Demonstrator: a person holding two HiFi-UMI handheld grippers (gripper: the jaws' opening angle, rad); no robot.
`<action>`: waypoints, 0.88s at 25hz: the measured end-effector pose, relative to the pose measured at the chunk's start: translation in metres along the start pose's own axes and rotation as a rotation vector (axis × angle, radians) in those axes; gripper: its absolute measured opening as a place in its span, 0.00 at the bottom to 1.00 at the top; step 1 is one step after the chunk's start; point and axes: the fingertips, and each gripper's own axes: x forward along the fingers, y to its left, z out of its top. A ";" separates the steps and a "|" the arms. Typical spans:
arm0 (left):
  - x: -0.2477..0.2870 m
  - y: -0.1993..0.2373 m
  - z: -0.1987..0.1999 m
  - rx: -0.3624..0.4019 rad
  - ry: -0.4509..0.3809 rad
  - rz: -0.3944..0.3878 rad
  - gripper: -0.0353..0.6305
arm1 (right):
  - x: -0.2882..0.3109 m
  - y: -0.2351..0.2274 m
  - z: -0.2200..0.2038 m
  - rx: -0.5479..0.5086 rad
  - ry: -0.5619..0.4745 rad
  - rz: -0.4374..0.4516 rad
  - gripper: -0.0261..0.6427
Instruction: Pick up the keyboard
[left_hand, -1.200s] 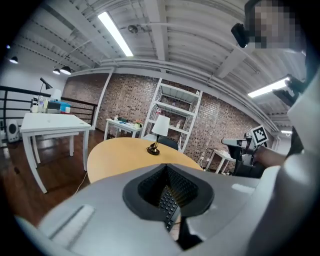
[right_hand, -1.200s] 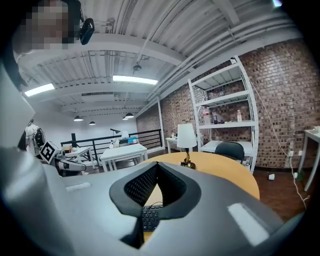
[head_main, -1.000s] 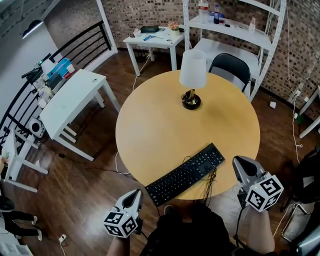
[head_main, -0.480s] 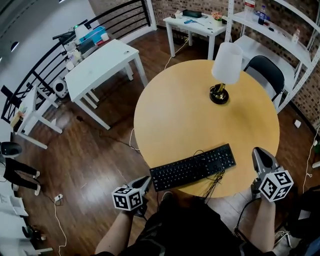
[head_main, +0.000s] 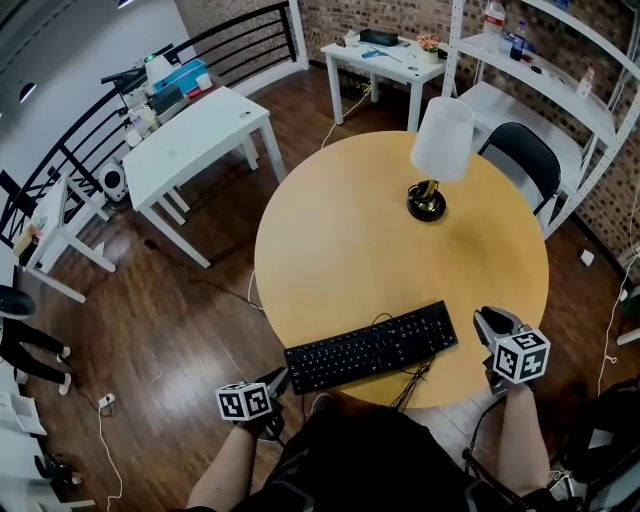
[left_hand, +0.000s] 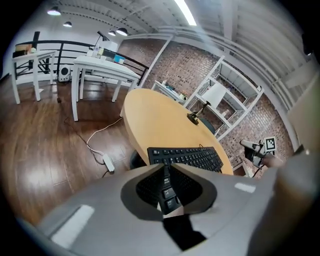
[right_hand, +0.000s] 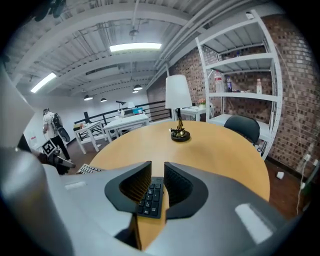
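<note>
While the left gripper keeps a bare slit between empty jaws, the right gripper is opening its jaws — one end of the keyboard lies between them, ungripped.

The person wears a black top at 6 o'clock, with both forearms bare. The left gripper at 7 o'clock and the right gripper at 4 o'clock are smooth grey shells bearing white cubes with black square markers. The right gripper's jaws are opening with the end of the keyboard in the gap, and a thin black cable hangs below it.
</note>
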 end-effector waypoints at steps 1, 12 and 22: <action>0.004 -0.001 -0.002 -0.008 0.001 -0.002 0.18 | 0.004 -0.003 -0.006 0.007 0.020 0.009 0.16; 0.025 0.017 -0.019 0.015 0.046 0.061 0.19 | 0.039 -0.016 -0.037 0.068 0.103 0.041 0.17; 0.020 0.015 -0.016 0.112 0.065 0.101 0.21 | 0.042 -0.012 -0.024 0.066 0.081 0.052 0.17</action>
